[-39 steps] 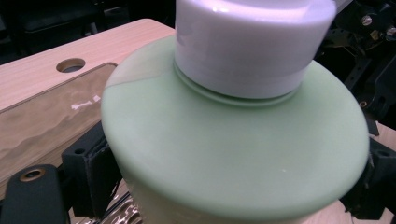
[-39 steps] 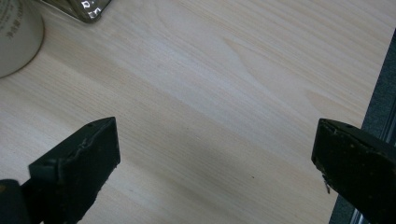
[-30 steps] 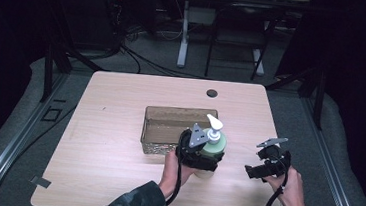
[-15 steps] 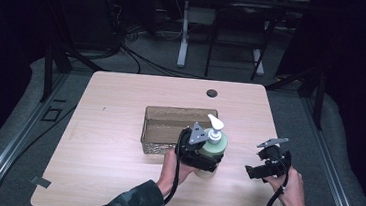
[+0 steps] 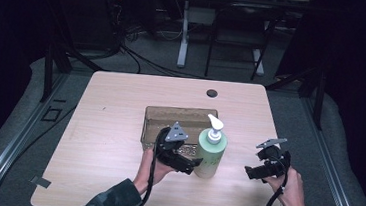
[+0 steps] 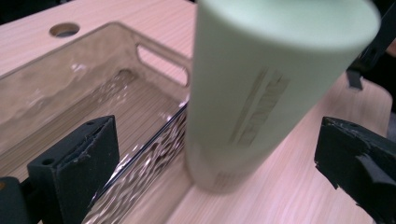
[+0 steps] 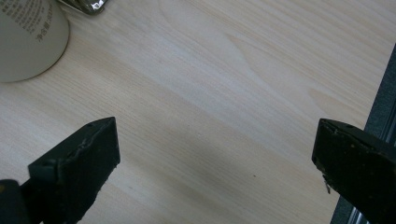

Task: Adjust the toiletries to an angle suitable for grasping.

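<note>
Pump bottle (image 5: 210,153) upright on pale wooden table (image 5: 121,102), dark room.

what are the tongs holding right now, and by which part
Nothing is held. The left tongs stand open around the green pump bottle, jaws clear of its sides. The right tongs are open over bare table.

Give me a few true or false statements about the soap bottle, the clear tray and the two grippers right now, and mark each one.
1. The green pump bottle stands upright on the table. True.
2. The bottle sits inside the clear tray. False: it stands outside, at the tray's near right corner.
3. The left gripper has its jaws open on either side of the bottle. True.
4. The right gripper grips the bottle's pump. False: it is open over bare table, apart from the bottle.
</note>
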### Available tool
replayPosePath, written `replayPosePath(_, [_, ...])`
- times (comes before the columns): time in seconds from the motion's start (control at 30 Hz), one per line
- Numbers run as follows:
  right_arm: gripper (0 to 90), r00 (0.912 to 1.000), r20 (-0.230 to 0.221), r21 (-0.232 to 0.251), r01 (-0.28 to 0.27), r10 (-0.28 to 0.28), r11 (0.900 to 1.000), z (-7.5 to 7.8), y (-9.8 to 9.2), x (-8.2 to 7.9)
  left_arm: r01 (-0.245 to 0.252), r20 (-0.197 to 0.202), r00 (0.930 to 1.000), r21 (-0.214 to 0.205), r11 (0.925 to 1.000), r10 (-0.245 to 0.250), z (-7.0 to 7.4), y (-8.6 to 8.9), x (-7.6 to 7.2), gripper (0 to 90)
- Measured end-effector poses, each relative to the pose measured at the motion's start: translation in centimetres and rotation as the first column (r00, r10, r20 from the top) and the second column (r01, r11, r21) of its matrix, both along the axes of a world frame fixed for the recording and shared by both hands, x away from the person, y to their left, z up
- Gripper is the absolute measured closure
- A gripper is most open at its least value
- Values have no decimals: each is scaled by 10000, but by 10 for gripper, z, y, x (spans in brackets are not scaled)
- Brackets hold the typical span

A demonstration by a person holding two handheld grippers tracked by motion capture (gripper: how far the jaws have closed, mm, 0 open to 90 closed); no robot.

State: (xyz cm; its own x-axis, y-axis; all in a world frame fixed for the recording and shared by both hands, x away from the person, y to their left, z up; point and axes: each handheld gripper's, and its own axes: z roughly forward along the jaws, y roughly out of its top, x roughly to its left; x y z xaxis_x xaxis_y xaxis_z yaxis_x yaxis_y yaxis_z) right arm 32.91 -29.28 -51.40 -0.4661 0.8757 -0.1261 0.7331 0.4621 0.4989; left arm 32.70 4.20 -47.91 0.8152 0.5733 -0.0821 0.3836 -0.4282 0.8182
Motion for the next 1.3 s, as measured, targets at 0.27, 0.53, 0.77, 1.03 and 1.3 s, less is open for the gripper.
replayPosePath(0.27, [3, 10000, -27, -122, -50, 50, 9999, -2, 1, 0, -246, -542, 9982, 547, 9982, 276, -3, 46, 6, 0])
replayPosePath(0.53, [4, 9999, 38, -143, -99, 100, 9998, -3, 0, -1, -478, -785, 9953, 1015, 9937, 559, -3, 79, 13, 1])
replayPosePath(0.77, [4, 9995, -80, -140, -308, 307, 9994, -5, 1, 0, -600, -735, 9946, 1674, 9841, 731, -8, 96, 14, 1])
replayPosePath(1.03, [3, 9976, -353, -198, -602, 594, 9980, -6, 0, 1, -1078, -898, 9868, 2572, 9603, 1348, -24, 128, 13, 1])
replayPosePath(1.3, [0, 9975, -420, -227, -583, 573, 9980, -5, 2, 2, -1585, -1449, 9672, 2973, 9415, 2086, -33, 158, 17, 1])
